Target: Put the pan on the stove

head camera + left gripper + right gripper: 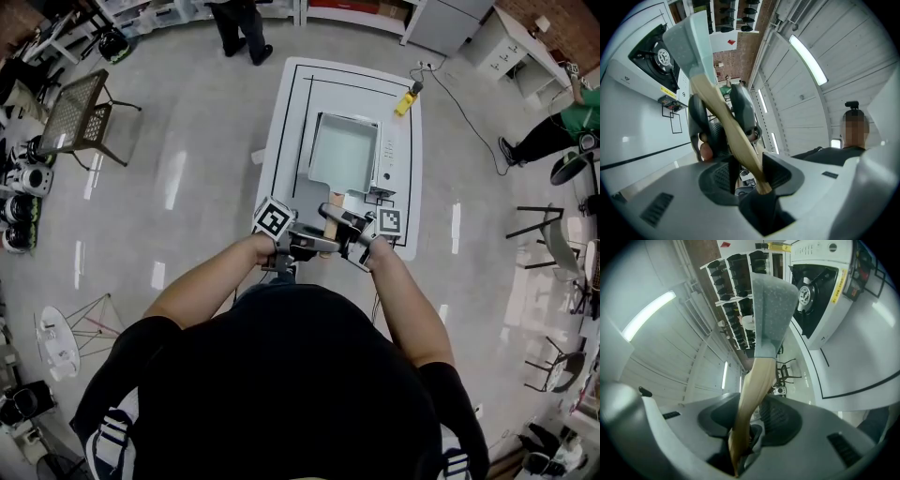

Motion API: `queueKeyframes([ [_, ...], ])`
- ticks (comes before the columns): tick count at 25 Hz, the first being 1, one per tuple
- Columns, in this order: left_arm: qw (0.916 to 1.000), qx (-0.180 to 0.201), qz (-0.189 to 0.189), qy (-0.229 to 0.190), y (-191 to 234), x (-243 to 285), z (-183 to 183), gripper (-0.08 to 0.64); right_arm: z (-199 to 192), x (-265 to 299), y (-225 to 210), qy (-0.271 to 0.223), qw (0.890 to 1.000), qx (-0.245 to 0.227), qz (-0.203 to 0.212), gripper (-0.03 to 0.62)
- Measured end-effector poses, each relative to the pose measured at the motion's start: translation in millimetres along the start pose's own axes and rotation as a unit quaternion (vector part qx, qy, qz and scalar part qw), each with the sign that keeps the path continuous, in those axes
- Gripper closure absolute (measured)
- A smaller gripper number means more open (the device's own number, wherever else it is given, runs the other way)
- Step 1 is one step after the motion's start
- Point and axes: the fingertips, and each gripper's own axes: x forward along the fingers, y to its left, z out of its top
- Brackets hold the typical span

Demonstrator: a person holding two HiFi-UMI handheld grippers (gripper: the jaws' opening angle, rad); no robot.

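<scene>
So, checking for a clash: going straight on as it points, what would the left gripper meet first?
Probably the right gripper, clamped on the same wooden pan handle just ahead; depth is unclear.

Your left tongs (312, 246) and right tongs (343, 231) meet from either side on the wooden handle (330, 221) of the square pan (342, 150). The pan lies over the white stove (387, 155) on the white desk (286, 122). A yellow object (405, 101) lies near the desk's far right corner. A mesh chair (75, 112) stands well off to your left on the floor.
</scene>
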Motion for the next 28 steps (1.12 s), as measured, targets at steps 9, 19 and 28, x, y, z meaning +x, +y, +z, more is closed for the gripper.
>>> queueKeyframes([
  [9, 0.9998, 0.005, -0.018, 0.007, -5.5, -21.5, 29.5, 0.405, 26.0, 27.3, 5.5, -0.008, 1.0, -0.008, 0.0, 0.456],
  [19, 0.9991, -0.018, -0.034, 0.015, -10.4, -42.2, 52.2, 0.405, 49.8, 50.6, 9.9, -0.021, 1.0, -0.018, -0.006, 0.456],
  [28, 0.9989, 0.003, -0.037, 0.03, -2.4, -68.3, 61.1, 0.405, 58.2, 73.3, 3.0, -0.035, 0.999, -0.021, -0.011, 0.456],
])
